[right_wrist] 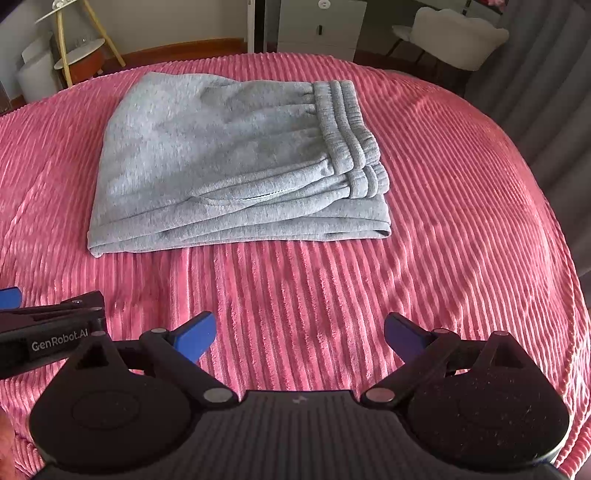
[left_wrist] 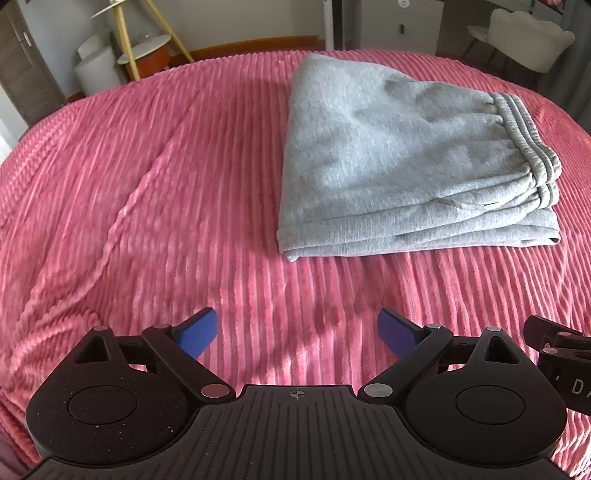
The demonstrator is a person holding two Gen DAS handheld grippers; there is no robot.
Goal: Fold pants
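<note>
Grey sweatpants [left_wrist: 399, 155] lie folded in a flat stack on the pink ribbed bedspread [left_wrist: 166, 184], waistband at the right. They also show in the right wrist view [right_wrist: 229, 162]. My left gripper [left_wrist: 298, 334] is open and empty, well short of the pants and to their left. My right gripper [right_wrist: 300, 338] is open and empty, in front of the pants' near edge. Each gripper's body shows at the edge of the other's view: the right one [left_wrist: 561, 354], the left one [right_wrist: 51, 332].
The bedspread [right_wrist: 443, 221] covers the whole bed. Beyond its far edge stand a yellow-legged side table [left_wrist: 144, 48], a white cylinder [left_wrist: 98, 68], a white cabinet [right_wrist: 321, 26] and a white chair [right_wrist: 454, 33].
</note>
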